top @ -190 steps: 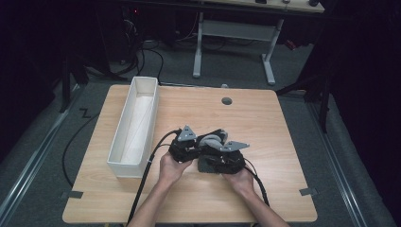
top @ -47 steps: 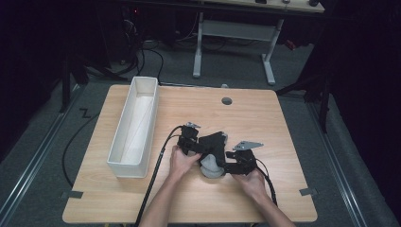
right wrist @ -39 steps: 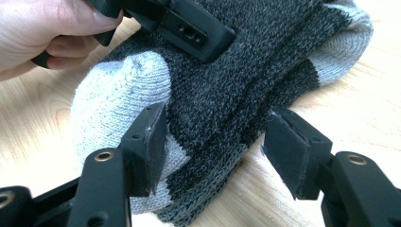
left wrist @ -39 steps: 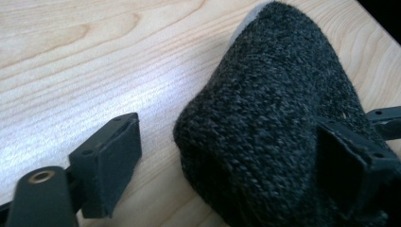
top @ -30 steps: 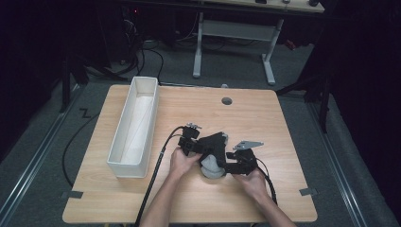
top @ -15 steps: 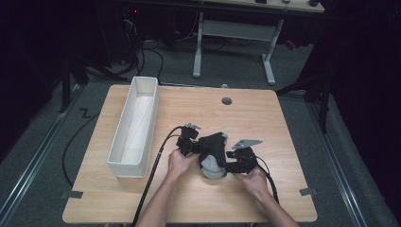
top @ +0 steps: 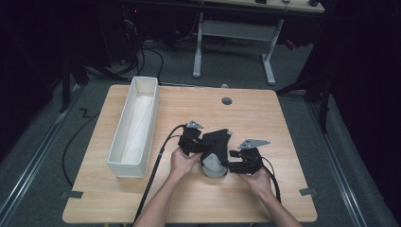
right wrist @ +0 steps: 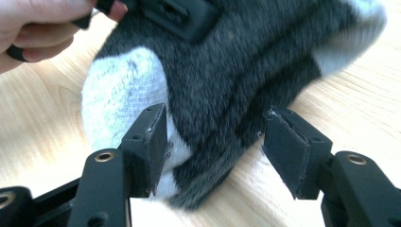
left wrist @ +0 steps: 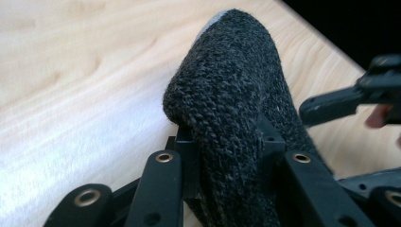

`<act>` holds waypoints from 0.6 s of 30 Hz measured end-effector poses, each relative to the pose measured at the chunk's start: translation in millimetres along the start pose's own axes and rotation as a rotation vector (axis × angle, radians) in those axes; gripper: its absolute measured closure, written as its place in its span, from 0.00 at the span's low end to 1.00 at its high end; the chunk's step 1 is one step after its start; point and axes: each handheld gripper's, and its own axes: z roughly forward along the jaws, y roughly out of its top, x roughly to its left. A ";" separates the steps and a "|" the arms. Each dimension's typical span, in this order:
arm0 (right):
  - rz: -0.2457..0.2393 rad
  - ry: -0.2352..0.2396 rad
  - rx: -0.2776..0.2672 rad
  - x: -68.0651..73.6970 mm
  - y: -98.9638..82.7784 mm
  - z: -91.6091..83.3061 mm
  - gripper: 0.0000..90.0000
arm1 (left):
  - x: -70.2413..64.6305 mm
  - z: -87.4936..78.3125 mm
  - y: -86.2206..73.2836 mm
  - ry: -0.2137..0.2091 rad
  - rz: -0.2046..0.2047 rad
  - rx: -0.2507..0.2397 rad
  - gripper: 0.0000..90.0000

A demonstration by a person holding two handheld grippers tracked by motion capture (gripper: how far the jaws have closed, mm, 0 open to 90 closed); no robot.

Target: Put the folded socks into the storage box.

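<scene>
Left gripper (left wrist: 227,146) jaws just closing, clamped on dark grey knit sock with pale toe (top: 215,156); right gripper (right wrist: 213,142) jaws apart around it. Risk: thin pinch slips when lifted.

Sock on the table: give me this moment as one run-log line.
sock: dark grey, pale toe, on table | left gripper: fingers just closing, pinching sock | right gripper: open around sock | bin: left
</scene>
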 end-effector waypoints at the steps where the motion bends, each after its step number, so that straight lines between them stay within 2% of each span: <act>1: 0.007 0.001 -0.007 -0.5 -1.6 -2.2 0.44 | -1.0 -2.5 2.4 -0.007 0.001 -0.014 0.79; 3: 0.018 -0.020 -0.021 -3.3 -6.4 -7.9 0.45 | 1.1 -8.4 7.8 -0.010 0.002 -0.037 0.79; 4: 0.019 -0.033 -0.037 -4.4 -8.6 -10.3 0.45 | 3.7 -11.2 10.0 0.003 0.002 -0.043 0.79; 7: 0.072 -0.069 -0.096 -11.7 -21.0 -19.4 0.47 | 2.5 -19.3 12.9 0.016 0.023 -0.066 0.79; 8: 0.082 -0.112 -0.098 -14.9 -26.6 -21.4 0.48 | 1.1 -22.4 14.2 0.014 0.029 -0.082 0.79; 10: 0.084 -0.165 -0.069 -19.6 -32.6 -21.5 0.48 | -0.9 -26.8 17.0 0.015 0.028 -0.106 0.80; 12: 0.072 -0.231 -0.048 -27.1 -39.5 -22.0 0.46 | -3.1 -29.9 19.0 0.019 0.044 -0.116 0.80; 15: 0.076 -0.284 -0.024 -33.7 -43.9 -21.8 0.46 | -7.1 -32.6 21.6 0.027 0.067 -0.130 0.80; 16: 0.081 -0.327 0.000 -35.6 -44.7 -20.4 0.45 | -8.3 -33.8 22.5 0.024 0.070 -0.136 0.80; 18: 0.075 -0.342 0.031 -39.3 -47.3 -18.0 0.45 | -9.5 -36.2 23.4 0.025 0.078 -0.147 0.80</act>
